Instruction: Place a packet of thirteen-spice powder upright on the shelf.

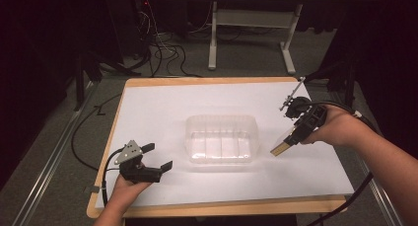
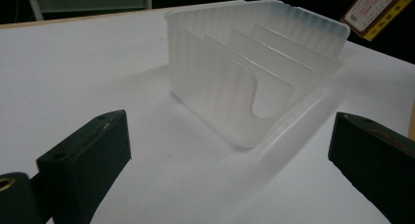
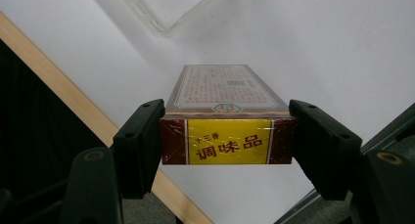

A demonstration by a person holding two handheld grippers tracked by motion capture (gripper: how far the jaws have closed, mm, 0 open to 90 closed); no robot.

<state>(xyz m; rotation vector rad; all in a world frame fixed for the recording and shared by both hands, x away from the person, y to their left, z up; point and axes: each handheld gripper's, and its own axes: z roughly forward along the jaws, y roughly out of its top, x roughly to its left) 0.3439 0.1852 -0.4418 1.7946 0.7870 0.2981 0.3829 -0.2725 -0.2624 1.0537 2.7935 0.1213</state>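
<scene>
A small brown and yellow box [image 3: 222, 116] with printed characters sits clamped between the black jaws of my right gripper [image 3: 225, 136]. In the high view that box [image 1: 280, 148] hangs above the white sheet, just right of a clear plastic container [image 1: 222, 138] with ribbed dividers. The right gripper [image 1: 291, 139] slants down and left toward it. My left gripper [image 1: 157, 157] rests at the front left with jaws spread wide and nothing between them. In the left gripper view the container [image 2: 254, 72] stands ahead of the open jaws, and the box [image 2: 379, 9] shows at the top right corner.
A white sheet [image 1: 162, 112] covers a wooden-edged table [image 1: 207, 81]. Cables [image 1: 162, 53] lie on the floor behind it, beside a table frame [image 1: 251, 18]. Metal rails [image 1: 44, 167] run along the left side. The surroundings are dark.
</scene>
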